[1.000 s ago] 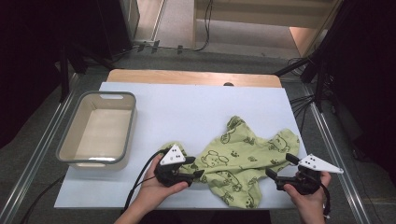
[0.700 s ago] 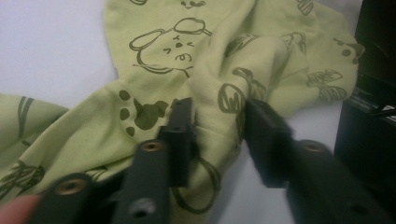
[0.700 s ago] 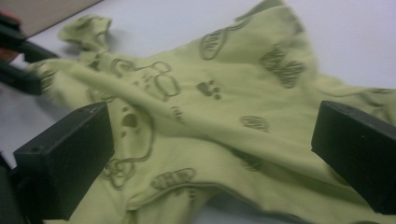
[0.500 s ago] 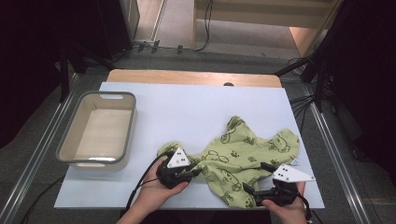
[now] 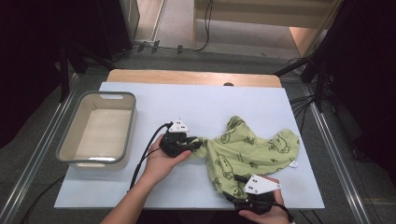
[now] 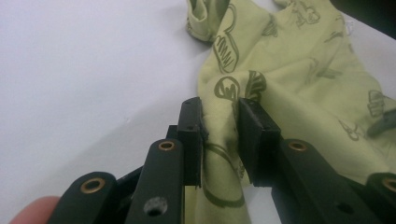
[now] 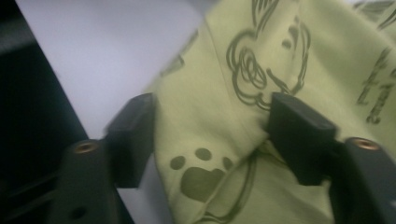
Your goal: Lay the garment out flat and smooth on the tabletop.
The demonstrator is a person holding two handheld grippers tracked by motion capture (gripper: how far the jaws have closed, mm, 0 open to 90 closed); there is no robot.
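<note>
Grey plastic tub [image 5: 97, 128] sits well to the left of the light-green printed cotton garment [image 5: 252, 151], which lies on the white table [image 5: 196, 105]. My left gripper [image 6: 219, 135] is clamped on a bunched fold at the garment's left end. My right gripper [image 7: 212, 135], at the garment's near edge, has been closing, jaws part-way together with cloth between them, the pads not yet pinching it.

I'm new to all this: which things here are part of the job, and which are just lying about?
In use:
green printed garment
left gripper, pinching its edge
right gripper, jaws closing around a fold

Lying about:
grey tub, empty
white table
</note>
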